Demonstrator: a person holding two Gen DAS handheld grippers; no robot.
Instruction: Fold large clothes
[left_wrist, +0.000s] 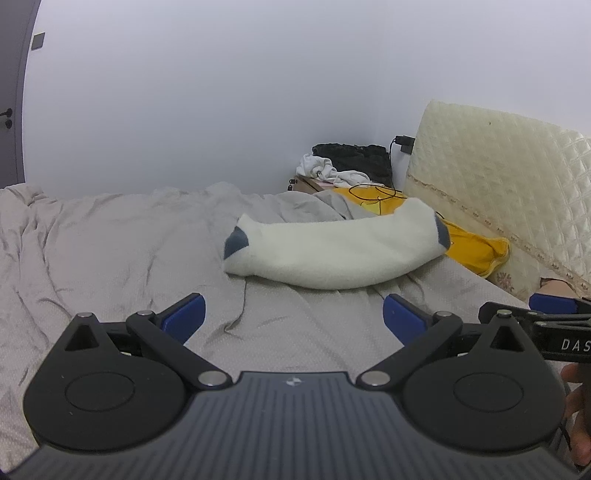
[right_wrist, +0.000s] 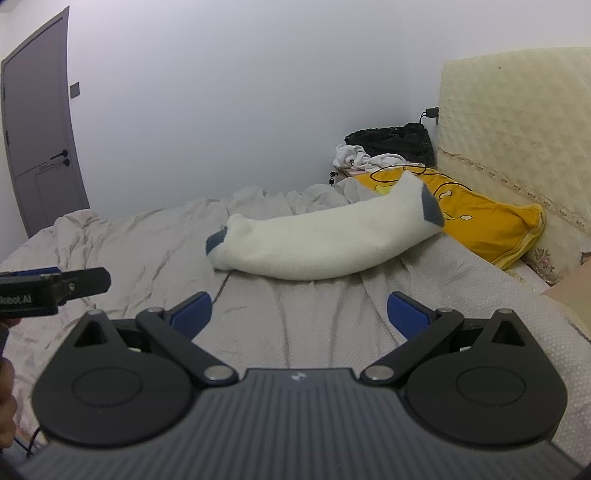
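A folded white fleece garment with grey-blue corner patches (left_wrist: 332, 247) lies as a long bundle on the grey bed cover (left_wrist: 110, 251); it also shows in the right wrist view (right_wrist: 321, 243). My left gripper (left_wrist: 293, 317) is open and empty, hovering over the cover just short of the bundle. My right gripper (right_wrist: 299, 314) is open and empty too, at a like distance from it. The right gripper's finger (left_wrist: 550, 306) shows at the right edge of the left wrist view, and the left gripper (right_wrist: 55, 284) at the left edge of the right wrist view.
A yellow pillow (right_wrist: 487, 225) lies behind the bundle against a cream quilted headboard (right_wrist: 517, 129). A bedside stand holds black and white clothes (right_wrist: 384, 147) with a charger cable. A grey door (right_wrist: 37, 129) is at far left. The cover is wrinkled to the left.
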